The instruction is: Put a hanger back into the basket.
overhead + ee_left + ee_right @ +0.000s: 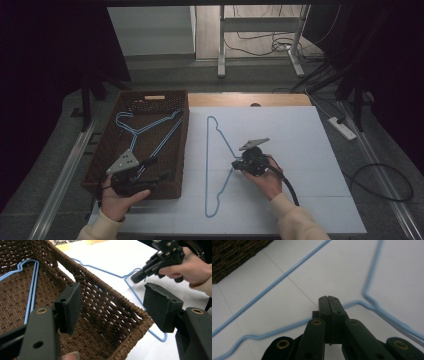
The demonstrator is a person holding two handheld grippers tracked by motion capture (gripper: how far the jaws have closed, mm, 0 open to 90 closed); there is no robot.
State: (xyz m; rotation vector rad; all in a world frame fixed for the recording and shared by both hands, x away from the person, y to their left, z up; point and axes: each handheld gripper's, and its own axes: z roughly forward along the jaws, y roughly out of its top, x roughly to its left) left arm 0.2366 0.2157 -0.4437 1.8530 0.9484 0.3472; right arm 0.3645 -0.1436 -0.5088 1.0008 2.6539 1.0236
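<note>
A light-blue wire hanger (207, 165) lies flat on the white tabletop (300, 150), its hook pointing right. My right gripper (235, 164) sits at the hanger's neck with its jaws pressed together (328, 298). The wire (274, 282) crosses beneath them, and I cannot tell whether any of it is pinched. The left gripper view shows that gripper (135, 278) touching down by the hanger (105, 271). My left gripper (156, 169) hovers open over the near right corner of the brown wicker basket (184, 150), nothing between its pads (112, 297). Blue hanger wire (145, 130) (31, 290) lies inside the basket.
The basket's woven rim (100, 282) stands between my left jaws and the table hanger, and its corner shows in the right gripper view (232, 255). A power strip (342, 127) and cables lie on the floor to the right. Desk legs (221, 45) stand beyond the table.
</note>
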